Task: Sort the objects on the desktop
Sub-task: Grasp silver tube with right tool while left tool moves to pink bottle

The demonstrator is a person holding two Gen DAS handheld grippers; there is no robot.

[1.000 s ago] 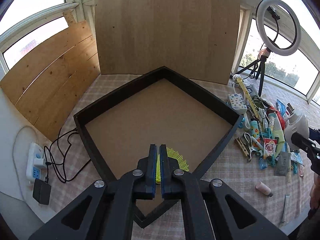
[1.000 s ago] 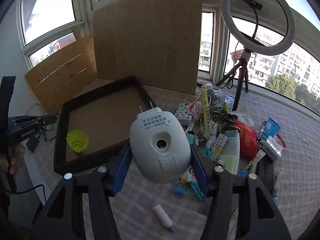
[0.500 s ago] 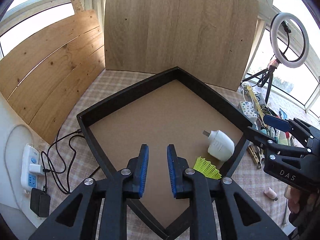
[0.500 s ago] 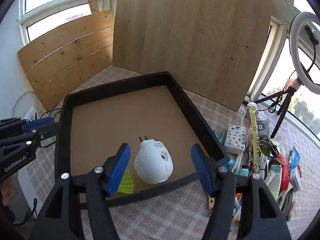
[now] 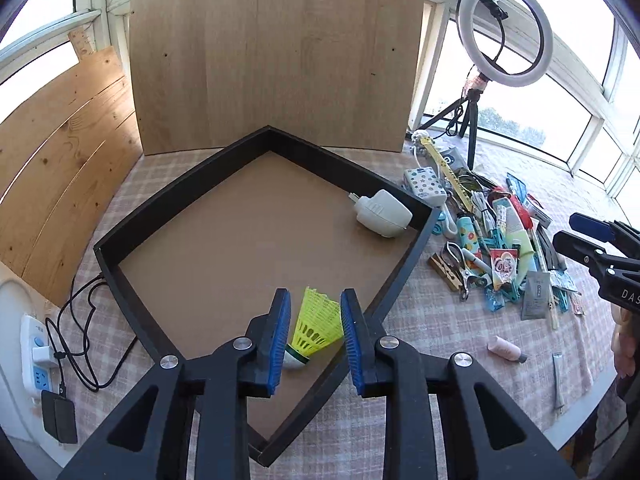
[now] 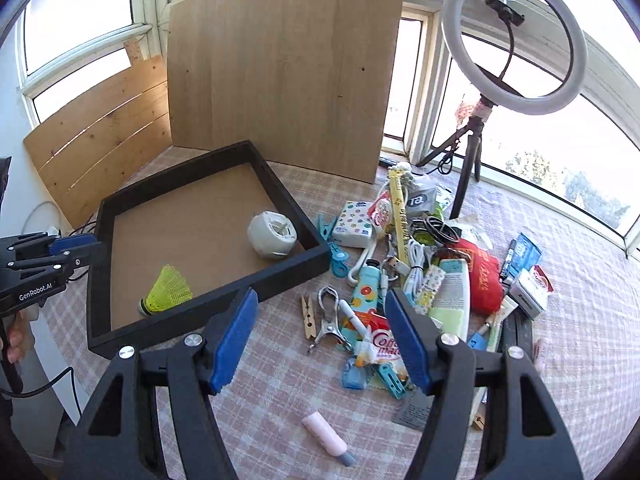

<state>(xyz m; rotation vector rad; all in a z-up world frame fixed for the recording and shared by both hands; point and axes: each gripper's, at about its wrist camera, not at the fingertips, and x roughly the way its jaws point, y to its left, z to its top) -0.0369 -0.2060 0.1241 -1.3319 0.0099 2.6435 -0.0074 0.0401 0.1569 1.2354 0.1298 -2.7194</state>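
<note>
While most of the clutter (image 6: 424,280) waits on the tabletop (image 6: 280,392) at three o'clock of the black tray (image 6: 212,312), we have only two things sorted: the yellow shuttlecock (image 6: 168,290) near the tray's seven o'clock corner and the white plug-in unit (image 6: 272,236) at its three o'clock wall. Our left tongs (image 5: 314,332) are opening, the shuttlecock lying loose between them. Our right tongs (image 6: 322,336) stand apart and empty above the pile, so nearly all the sorting is left.

A glazed home balcony or sunroom used as a recording set-up: wraparound windows (image 6: 560,152), a ring light (image 6: 514,40) on a tripod, wooden backdrop boards (image 6: 284,64), and a cloth-covered counter (image 6: 580,320).
</note>
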